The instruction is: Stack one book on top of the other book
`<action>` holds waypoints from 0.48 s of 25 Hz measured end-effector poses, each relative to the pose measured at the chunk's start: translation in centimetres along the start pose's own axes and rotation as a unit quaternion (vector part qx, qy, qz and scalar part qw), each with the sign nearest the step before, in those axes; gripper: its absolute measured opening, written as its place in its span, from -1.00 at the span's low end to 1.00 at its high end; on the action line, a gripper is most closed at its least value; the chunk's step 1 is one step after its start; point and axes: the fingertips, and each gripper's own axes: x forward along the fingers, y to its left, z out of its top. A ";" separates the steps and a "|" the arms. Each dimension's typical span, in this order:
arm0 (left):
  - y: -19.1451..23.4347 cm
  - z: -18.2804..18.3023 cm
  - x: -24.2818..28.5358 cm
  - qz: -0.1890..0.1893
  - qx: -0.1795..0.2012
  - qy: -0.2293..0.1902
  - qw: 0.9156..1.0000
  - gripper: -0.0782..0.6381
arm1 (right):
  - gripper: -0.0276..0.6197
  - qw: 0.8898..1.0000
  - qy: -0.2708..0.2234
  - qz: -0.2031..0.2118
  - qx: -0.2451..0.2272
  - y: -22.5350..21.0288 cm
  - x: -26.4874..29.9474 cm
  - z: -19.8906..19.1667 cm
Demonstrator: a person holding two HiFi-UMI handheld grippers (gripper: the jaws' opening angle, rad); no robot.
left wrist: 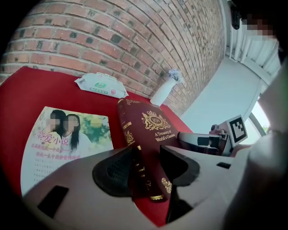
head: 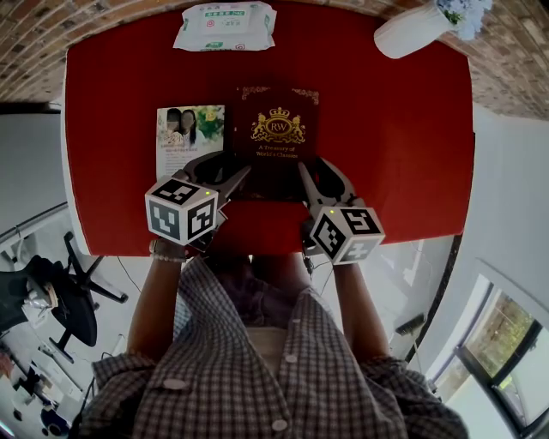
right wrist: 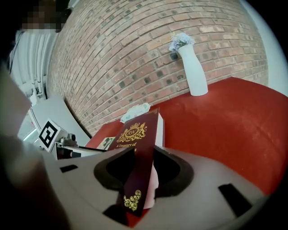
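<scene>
From the head view I saw the whole red table (head: pixel 111 111) at once. The red book (head: pixel 277 141) lay in its middle and the thin book (head: pixel 189 137) with the photo cover lay flat at its 9 o'clock side, touching it or just beside it. A pack of wipes (head: pixel 226 26) was at 12 o'clock near the far edge and a white vase (head: pixel 412 30) at about 1 o'clock. This view did not show me how the pads sat on the book.

The two gripper views showed that. My left tongs (left wrist: pixel 146 168) were closed on the near corner of the red book at the spine side, with one pad against the spine and the other on the cover. My right tongs (right wrist: pixel 139 170) were closed on the other near corner, where the white page edges showed beside the cover. Each gripper view also showed the opposite tongs at the far side of the book, and the brick wall (right wrist: pixel 135 54) behind the table.

The long axis of the red book ran from 6 to 12 o'clock in the head view. The gold crest pointed to 12 o'clock, the spine faced 9 o'clock and the page edges faced 3 o'clock. I could not tell whether its near end was off the table. The thin book was not yet under it or on it.
</scene>
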 end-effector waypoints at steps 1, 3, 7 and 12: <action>-0.1 0.1 -0.1 0.000 0.002 -0.001 1.000 -0.22 | -0.50 1.000 -0.001 0.000 -0.003 0.1 -0.1 0.2; -0.3 0.3 -0.2 -0.001 0.004 -0.003 1.000 -0.22 | -0.51 1.000 -0.004 -0.004 -0.011 0.3 -0.4 0.6; -0.5 0.7 -0.8 -0.002 0.007 -0.010 1.000 -0.22 | -0.52 1.000 -0.014 -0.015 -0.022 1.0 -0.8 1.3; -0.5 1.3 -2.0 -0.008 0.002 -0.020 1.000 -0.23 | -0.52 0.999 -0.020 -0.017 -0.020 2.1 -1.2 1.9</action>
